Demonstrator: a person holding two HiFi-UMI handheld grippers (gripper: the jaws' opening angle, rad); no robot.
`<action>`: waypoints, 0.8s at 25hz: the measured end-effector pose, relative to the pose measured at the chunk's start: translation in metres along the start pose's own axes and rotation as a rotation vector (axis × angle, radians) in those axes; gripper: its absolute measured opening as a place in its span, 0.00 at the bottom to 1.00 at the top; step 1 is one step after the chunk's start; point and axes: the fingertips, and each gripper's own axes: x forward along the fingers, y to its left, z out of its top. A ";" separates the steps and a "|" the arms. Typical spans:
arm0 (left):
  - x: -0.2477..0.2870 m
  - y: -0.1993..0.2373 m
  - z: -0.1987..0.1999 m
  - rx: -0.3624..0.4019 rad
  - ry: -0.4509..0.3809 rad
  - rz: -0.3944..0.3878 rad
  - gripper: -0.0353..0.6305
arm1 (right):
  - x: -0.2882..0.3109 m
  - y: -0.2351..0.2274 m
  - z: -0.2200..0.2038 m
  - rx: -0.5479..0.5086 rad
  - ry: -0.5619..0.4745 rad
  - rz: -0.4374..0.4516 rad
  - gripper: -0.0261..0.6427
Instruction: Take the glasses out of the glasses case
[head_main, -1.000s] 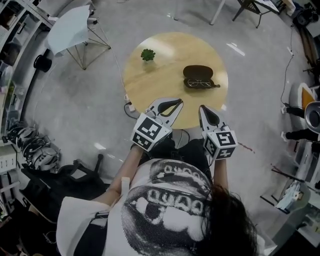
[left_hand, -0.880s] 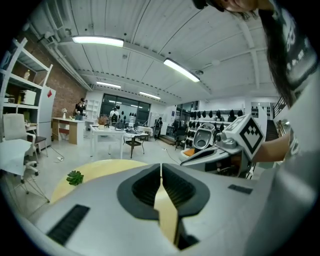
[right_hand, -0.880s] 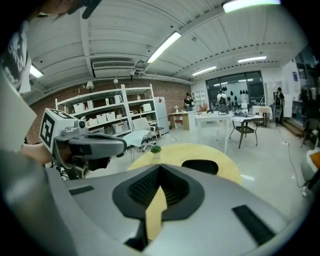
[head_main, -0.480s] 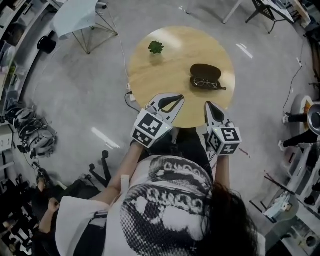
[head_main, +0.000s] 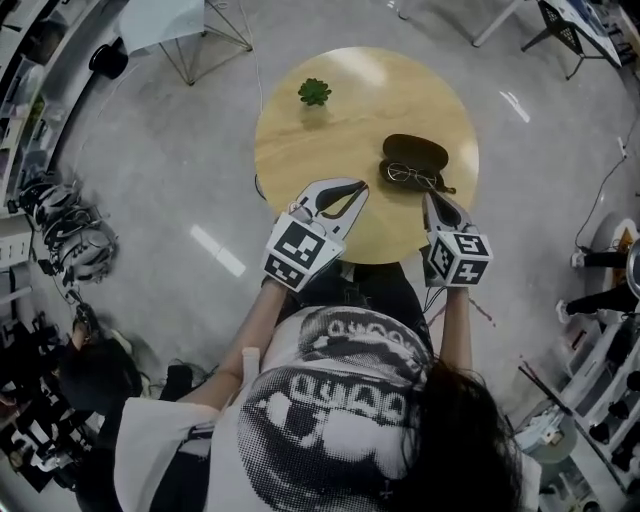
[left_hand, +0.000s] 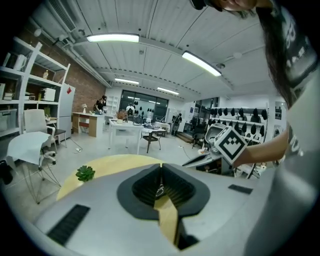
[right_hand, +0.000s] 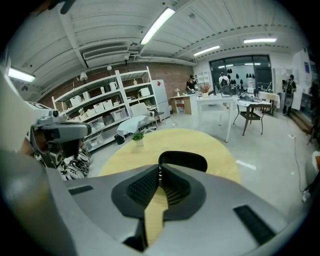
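An open dark glasses case (head_main: 414, 153) lies on the right side of the round wooden table (head_main: 330, 140), with wire-framed glasses (head_main: 410, 175) in its near half. My right gripper (head_main: 429, 196) hovers just in front of the case, pointing at it. Its jaws are starting to open, with only a hairline between the tips and nothing in them. In the right gripper view the case's raised lid (right_hand: 182, 161) shows just beyond the right gripper (right_hand: 160, 169). My left gripper (head_main: 358, 185) is shut and empty over the table's near edge, left of the case.
A small potted green plant (head_main: 314, 92) stands at the table's far left, also seen as the plant (left_hand: 85, 173). A folding chair (head_main: 165, 25) stands on the floor behind the table. Shelving and helmets line the left wall.
Both grippers have moved forward over the table's near edge. The right one has dropped and come close to the front of the case.
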 end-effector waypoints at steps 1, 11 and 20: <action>0.006 0.000 0.002 0.003 0.002 0.007 0.08 | 0.007 -0.008 -0.002 -0.010 0.023 0.007 0.06; 0.051 0.000 0.013 -0.013 0.033 0.094 0.08 | 0.083 -0.055 -0.043 -0.163 0.301 0.141 0.18; 0.066 0.010 0.010 -0.050 0.063 0.181 0.08 | 0.111 -0.048 -0.071 -0.319 0.478 0.228 0.25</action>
